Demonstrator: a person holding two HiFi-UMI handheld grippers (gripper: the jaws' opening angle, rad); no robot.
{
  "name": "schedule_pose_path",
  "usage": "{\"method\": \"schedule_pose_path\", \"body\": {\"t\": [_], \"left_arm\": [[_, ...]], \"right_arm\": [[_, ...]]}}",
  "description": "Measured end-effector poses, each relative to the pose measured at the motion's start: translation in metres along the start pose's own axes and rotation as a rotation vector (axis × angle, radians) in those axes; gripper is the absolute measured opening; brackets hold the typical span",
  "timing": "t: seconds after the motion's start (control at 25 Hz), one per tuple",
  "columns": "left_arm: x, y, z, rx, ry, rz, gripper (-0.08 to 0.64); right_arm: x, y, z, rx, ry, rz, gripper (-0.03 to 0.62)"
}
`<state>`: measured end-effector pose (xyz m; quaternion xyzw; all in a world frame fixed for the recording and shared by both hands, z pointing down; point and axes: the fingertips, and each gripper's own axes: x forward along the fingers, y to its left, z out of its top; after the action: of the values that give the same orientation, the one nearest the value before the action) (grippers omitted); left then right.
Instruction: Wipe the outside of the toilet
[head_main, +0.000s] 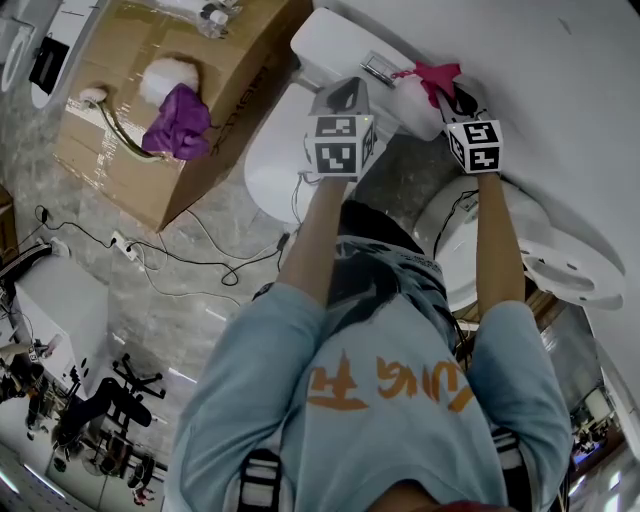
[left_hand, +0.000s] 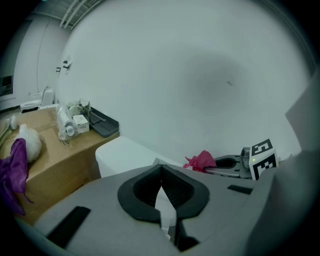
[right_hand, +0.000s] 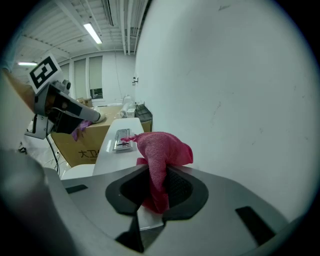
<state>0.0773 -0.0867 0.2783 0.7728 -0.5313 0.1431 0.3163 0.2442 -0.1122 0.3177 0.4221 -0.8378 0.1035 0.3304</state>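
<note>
The white toilet tank (head_main: 335, 42) stands against the wall, with a metal flush button (head_main: 378, 66) on its lid and the bowl (head_main: 272, 150) below it. My right gripper (head_main: 447, 90) is shut on a pink cloth (head_main: 437, 73), which it holds over the lid's right end near the wall. The right gripper view shows the pink cloth (right_hand: 159, 157) bunched between the jaws, with the tank lid (right_hand: 116, 136) just behind it. My left gripper (head_main: 352, 92) hovers over the tank front, shut with nothing in it. In the left gripper view the tank (left_hand: 125, 155) and the cloth (left_hand: 201, 161) lie ahead.
A cardboard box (head_main: 215, 95) at the left carries a purple cloth (head_main: 178, 122) and a white fluffy thing (head_main: 168, 78). Another white toilet (head_main: 545, 255) stands at the right. Cables (head_main: 200, 262) and a power strip lie on the tiled floor. The wall (head_main: 560, 90) is right behind the tank.
</note>
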Motion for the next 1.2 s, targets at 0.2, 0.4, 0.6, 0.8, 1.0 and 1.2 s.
{"method": "schedule_pose_path", "body": {"t": [0.2,0.4,0.6,0.8,1.0,1.2], "left_arm": [[-0.007,0.0,-0.006,-0.013,-0.005,0.004,0.026],[-0.017,-0.001,-0.008,-0.018,-0.015,0.009,0.026],[-0.029,0.001,-0.011,-0.031,-0.032,0.026,0.026],[-0.043,0.004,-0.011,-0.048,-0.053,0.047,0.026],[-0.061,0.005,-0.009,-0.046,-0.065,0.067,0.026],[-0.078,0.014,-0.011,-0.044,-0.068,0.103,0.026]], "right_arm": [[-0.009,0.004,-0.007,0.012,-0.006,-0.018,0.089],[-0.018,0.008,-0.014,0.028,-0.007,-0.025,0.089],[-0.027,0.013,-0.026,0.069,0.005,-0.025,0.091],[-0.04,0.016,-0.036,0.164,0.03,-0.006,0.091],[-0.061,0.009,-0.041,0.448,0.007,-0.026,0.091],[-0.074,0.015,-0.028,0.502,-0.07,-0.012,0.091]]}}
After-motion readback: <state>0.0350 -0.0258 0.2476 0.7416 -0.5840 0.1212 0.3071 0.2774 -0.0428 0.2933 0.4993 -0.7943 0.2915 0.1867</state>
